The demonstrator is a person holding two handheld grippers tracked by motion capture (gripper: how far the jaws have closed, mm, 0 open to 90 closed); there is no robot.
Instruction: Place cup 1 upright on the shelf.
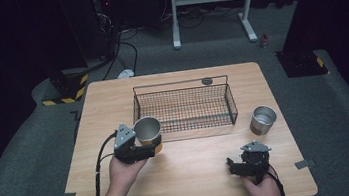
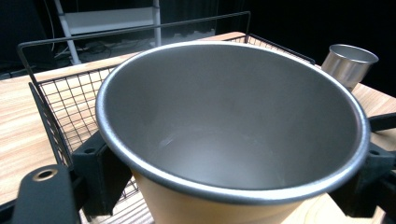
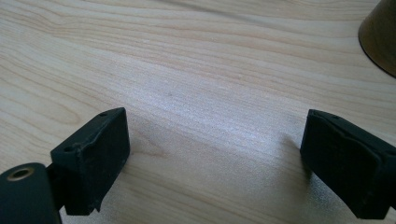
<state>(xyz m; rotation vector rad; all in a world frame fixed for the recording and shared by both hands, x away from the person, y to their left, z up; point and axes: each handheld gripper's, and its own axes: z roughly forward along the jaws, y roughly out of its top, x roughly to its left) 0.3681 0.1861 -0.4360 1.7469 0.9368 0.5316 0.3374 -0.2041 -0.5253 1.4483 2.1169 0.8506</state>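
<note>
We have the yellow-sided steel cup (image 1: 147, 130) clamped upright in the left tongs (image 1: 152, 148) just before the wire basket (image 1: 184, 108); we judge it should rise level over the rim, right tongs (image 1: 231, 164) resting wide and empty on the tabletop (image 1: 192, 176).

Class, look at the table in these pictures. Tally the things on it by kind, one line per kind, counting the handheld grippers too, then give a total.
Metal cups: 2, one clamped in the left gripper, one standing right of the basket
Wire baskets: 1
Handheld grippers: 2, the left one and the right gripper, jaws apart over bare wood
Total: 5
</note>
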